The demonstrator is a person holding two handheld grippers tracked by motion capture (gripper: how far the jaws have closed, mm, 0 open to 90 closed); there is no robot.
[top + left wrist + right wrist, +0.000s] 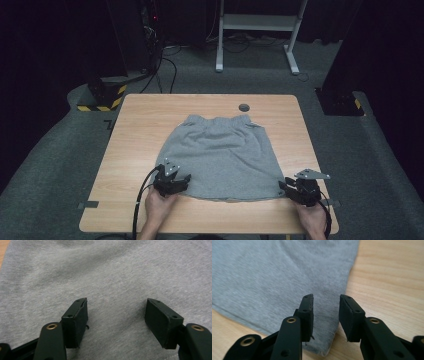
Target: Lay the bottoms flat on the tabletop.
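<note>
A grey skirt (220, 155) lay flat on the table (135, 125), waistband at the far side and hem toward the person. No brand, label or writing could be read on it in the high view or in either gripper view.

The left gripper (181, 181) sat at the near left part of the hem, held by the left hand (159, 202). In the left gripper view its jaws stood spread wide over the cloth (115, 277), pinching nothing.

The right gripper (286, 187) sat at the near right corner of the skirt, held by the right hand (314, 216). In the right gripper view its jaws stood partly apart over that corner (325, 340), the pads not pressing on the cloth.

A small dark round cap (244, 107) sat in the table beyond the waistband.
</note>
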